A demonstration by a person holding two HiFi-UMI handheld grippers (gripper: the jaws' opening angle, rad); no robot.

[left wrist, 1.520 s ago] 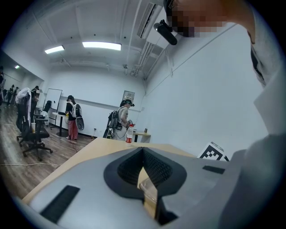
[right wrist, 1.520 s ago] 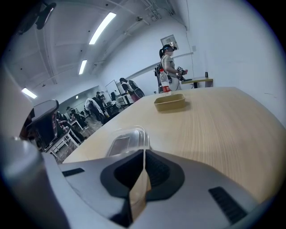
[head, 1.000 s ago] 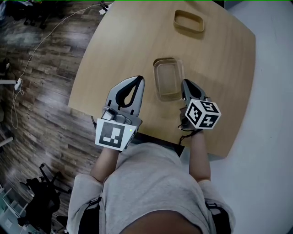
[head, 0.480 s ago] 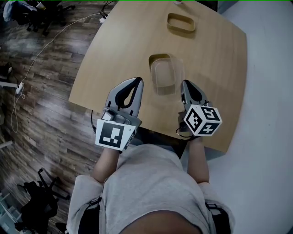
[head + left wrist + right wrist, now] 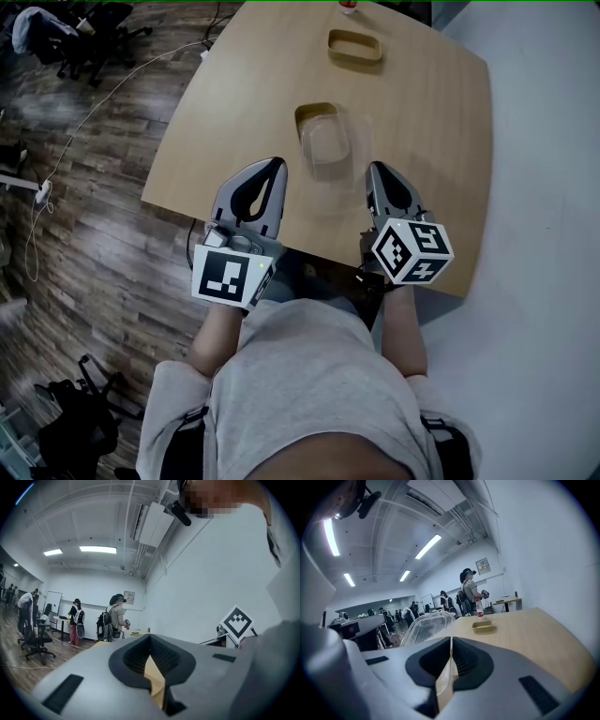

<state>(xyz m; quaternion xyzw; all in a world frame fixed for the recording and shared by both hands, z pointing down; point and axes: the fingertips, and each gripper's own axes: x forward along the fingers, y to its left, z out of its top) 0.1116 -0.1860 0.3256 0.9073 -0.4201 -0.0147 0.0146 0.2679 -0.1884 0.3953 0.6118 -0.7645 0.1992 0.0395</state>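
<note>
- Two grippers near the person: a left gripper [image 5: 270,165] and a right gripper [image 5: 378,169], side by side.
- One clear plastic container [image 5: 328,141], just beyond them.
- One shallow tan tray [image 5: 354,47], farther off.
- One red-capped bottle [image 5: 478,610] at the far edge.
- One wooden table [image 5: 450,141] under it all.

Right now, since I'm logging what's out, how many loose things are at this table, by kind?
clear plastic container: 1
tan tray: 1
red-capped bottle: 1
Total: 3
</note>
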